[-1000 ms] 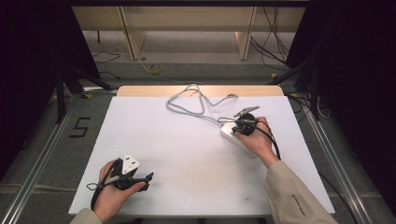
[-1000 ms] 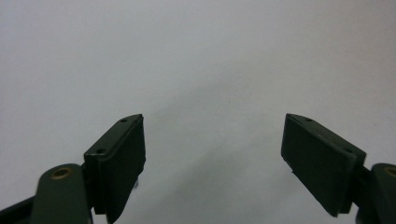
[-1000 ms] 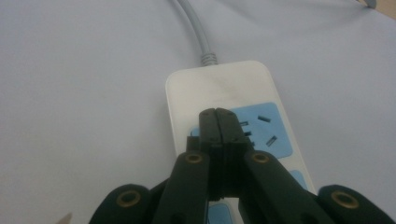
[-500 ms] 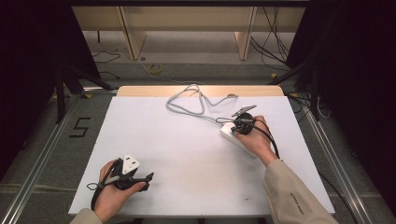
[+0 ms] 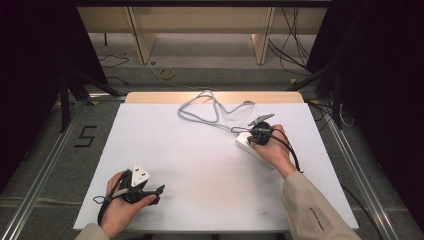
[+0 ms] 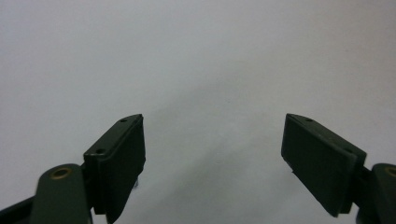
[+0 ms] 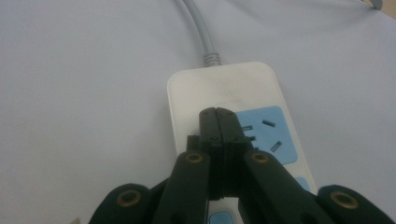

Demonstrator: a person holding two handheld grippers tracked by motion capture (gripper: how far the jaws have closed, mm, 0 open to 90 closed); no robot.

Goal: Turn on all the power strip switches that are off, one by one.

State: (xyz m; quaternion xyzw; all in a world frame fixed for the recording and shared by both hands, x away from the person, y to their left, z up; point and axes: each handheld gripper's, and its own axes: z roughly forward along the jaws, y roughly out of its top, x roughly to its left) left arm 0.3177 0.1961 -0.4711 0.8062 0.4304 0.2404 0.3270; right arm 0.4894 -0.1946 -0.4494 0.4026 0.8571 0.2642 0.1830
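Note:
A white power strip (image 5: 243,144) with blue socket panels (image 7: 267,133) lies at the table's right middle. Its grey cable (image 5: 200,112) loops toward the far edge and enters the strip's end (image 7: 198,28). My right gripper (image 5: 260,132) is over the strip, its jaws pressed flat together with nothing seen between them; the tips (image 7: 218,114) sit over the strip's white face beside a blue socket. My left gripper (image 5: 155,192) rests at the near left of the white table (image 5: 200,170), open, with bare tabletop between its pads (image 6: 119,158).
A wooden strip (image 5: 150,96) runs along the table's far edge. Beyond it are wooden shelf legs (image 5: 142,40) and loose cables on the floor (image 5: 167,74). Metal rails (image 5: 45,165) flank the table, and a "5" (image 5: 86,136) is marked on the floor at left.

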